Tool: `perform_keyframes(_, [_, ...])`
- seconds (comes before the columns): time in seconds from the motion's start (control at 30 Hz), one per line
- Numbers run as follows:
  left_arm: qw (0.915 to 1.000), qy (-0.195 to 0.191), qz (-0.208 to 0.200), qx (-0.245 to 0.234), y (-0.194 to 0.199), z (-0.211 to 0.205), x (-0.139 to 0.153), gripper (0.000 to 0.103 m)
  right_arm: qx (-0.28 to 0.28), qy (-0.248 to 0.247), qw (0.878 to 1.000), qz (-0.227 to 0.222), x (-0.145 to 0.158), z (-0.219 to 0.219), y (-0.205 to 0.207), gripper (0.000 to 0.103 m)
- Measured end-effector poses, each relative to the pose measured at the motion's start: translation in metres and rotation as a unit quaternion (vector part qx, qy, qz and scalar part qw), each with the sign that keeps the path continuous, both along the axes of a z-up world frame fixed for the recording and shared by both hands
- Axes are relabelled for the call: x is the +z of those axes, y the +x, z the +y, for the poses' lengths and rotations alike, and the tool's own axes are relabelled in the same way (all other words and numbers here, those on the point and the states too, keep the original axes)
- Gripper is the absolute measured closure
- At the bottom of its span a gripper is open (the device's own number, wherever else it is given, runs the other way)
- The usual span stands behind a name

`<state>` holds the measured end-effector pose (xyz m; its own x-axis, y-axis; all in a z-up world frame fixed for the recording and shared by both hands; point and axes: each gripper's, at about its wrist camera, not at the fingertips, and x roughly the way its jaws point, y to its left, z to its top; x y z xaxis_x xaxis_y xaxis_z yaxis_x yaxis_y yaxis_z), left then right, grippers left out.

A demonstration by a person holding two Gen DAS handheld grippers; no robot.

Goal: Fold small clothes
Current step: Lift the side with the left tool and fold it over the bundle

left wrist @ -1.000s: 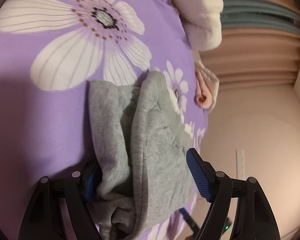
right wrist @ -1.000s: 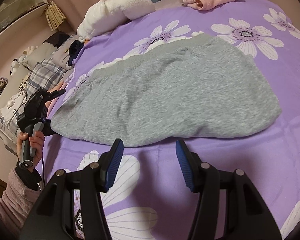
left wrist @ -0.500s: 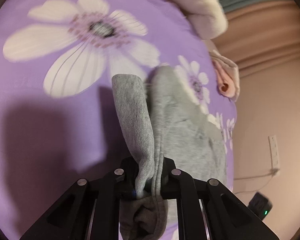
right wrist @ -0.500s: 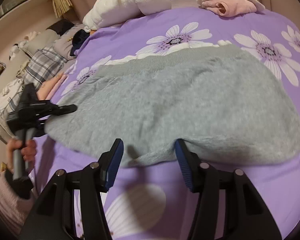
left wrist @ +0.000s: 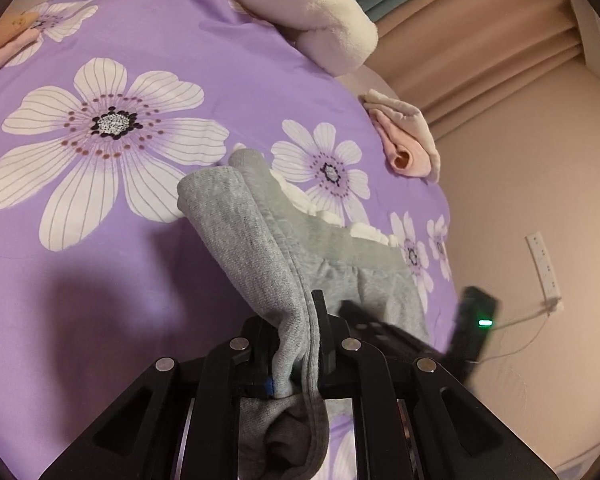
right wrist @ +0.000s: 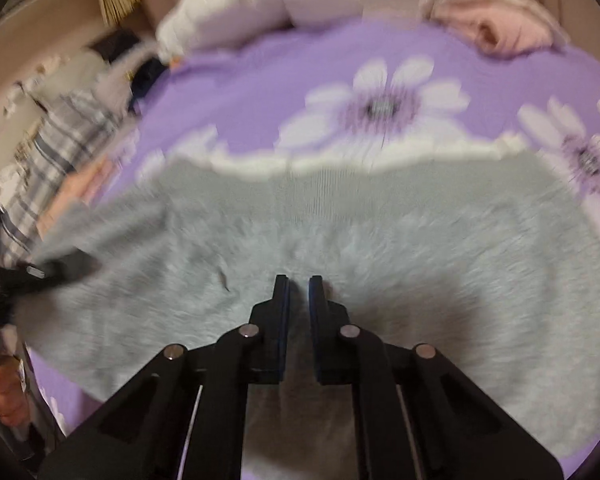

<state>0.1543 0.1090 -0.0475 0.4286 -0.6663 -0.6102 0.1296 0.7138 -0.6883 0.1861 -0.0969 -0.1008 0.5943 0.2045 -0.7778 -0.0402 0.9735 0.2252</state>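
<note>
Jaws of the left gripper (left wrist: 296, 344) clamped on a bunched edge of the grey garment (left wrist: 260, 248), lifted off the purple flowered bedspread (left wrist: 100, 280), right gripper (right wrist: 299, 292) just closing, its narrow jaws pinching the garment's near edge, cloth between them.

Purple bedspread (left wrist: 100, 280) with big white flowers covers bed. Fluffy white blanket (left wrist: 300, 4) bunched up at 12 o'clock. Pink folded cloth (left wrist: 408, 144) near bed edge, 2 o'clock. Wall socket strip (left wrist: 544, 264) with cable at 3 o'clock. Plaid fabric (right wrist: 56, 152) at 9 o'clock, blurry.
</note>
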Motion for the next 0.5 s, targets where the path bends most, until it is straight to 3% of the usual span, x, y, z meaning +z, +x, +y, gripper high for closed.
perform_keyframes(0.13, [1.0000,0.009,-0.002,-0.001,0.000,-0.008,0.003,0.093,0.003,0.012,1.000,-0.002,0.006,-0.003,-0.004,0.093])
perform_keyframes(0.27, [0.9998,0.016,-0.010,-0.005,-0.002,-0.015,0.010,0.093,0.022,0.030,0.999,-0.023,0.023,-0.002,-0.040,0.091])
perform_keyframes(0.5, [0.9988,0.035,-0.026,-0.023,-0.008,-0.039,0.023,0.093,0.046,-0.027,0.998,-0.035,-0.001,0.014,-0.083,0.090])
